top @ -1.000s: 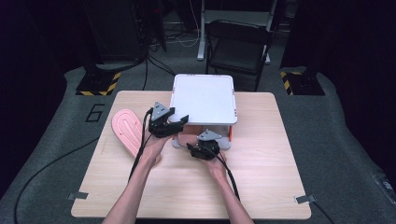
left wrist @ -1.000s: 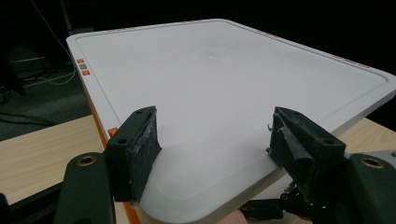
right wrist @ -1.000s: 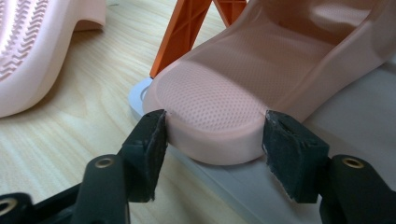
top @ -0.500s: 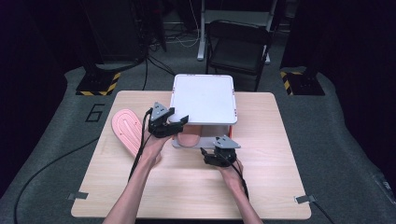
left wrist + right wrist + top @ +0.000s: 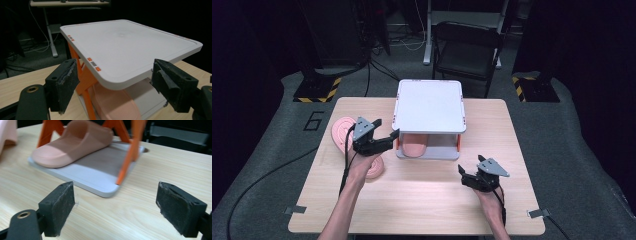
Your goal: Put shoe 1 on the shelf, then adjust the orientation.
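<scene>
In the high view, a light wooden table [image 5: 422, 200] carries a small two-level rack [image 5: 430, 106] with a white top shelf, orange struts and a grey base, standing toward the far middle. A pink slipper [image 5: 414, 146] lies on the rack's lower shelf, its toe showing at the near edge under the white top. A second pink slipper [image 5: 343, 136] lies on the table to the left of the rack, partly covered by the left gripper [image 5: 393, 136], whose jaws point right at the rack's near left corner and stand apart with nothing between them; they have just been opening. The right gripper [image 5: 463, 175] sits well apart from the rack, near the right front of the table, its jaws also spread and empty after just opening. The left gripper view adds what the overhead hides: the rack's white top has a raised rim and small orange and grey marks along its edge, an orange strut stands under its corner, and the slipper on the lower shelf [image 5: 117, 105] shows beneath, between the two wide-set black pads. The right gripper view looks low across the table and shows the slipper's moulded strap and rounded toe [image 5: 72, 142] resting on the grey base plate, with orange struts beside it and bare wood between the open pads.
</scene>
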### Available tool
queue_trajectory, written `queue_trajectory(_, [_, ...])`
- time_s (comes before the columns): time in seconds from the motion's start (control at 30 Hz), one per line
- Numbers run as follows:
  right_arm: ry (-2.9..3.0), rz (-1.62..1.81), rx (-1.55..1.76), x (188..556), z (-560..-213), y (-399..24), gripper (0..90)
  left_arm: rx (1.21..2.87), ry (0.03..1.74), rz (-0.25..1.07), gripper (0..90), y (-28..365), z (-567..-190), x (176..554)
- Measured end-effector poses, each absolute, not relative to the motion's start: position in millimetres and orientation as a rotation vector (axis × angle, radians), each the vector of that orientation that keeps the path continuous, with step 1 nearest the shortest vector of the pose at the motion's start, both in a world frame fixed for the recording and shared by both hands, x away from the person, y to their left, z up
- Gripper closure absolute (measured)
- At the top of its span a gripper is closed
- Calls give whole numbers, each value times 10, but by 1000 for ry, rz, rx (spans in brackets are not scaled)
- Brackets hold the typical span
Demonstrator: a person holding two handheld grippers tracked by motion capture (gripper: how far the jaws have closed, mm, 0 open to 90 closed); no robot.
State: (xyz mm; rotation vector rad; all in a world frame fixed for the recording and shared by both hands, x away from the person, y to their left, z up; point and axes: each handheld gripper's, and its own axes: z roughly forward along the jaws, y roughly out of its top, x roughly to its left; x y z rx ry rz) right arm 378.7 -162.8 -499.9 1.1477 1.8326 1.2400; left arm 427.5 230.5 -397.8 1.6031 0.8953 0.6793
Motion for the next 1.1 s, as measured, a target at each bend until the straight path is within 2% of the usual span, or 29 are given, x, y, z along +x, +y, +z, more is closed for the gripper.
queue_trajectory(0.27, [1763,1255,1142,3643,-5069,-1892,146,1490,999,709,199,2805,-4179,3971])
queue_trajectory(0.4, [1753,1260,1159,3624,-5084,-1907,148,1511,1056,747,201,3032,-4303,3870])
queue_trajectory(0.63, [1795,1255,1109,3643,-5109,-1837,146,1522,1107,800,202,3189,-4396,3791])
queue_trajectory(0.8, [1776,1266,1108,3629,-5085,-1866,147,1518,1230,865,216,3338,-4553,3771])
queue_trajectory(0.9, [1759,1259,1123,3621,-5080,-1910,149,1512,1317,873,216,3424,-4694,3801])
queue_trajectory(1.1, [1763,1247,1126,3610,-5100,-1910,151,1528,1390,910,216,3427,-4816,3941])
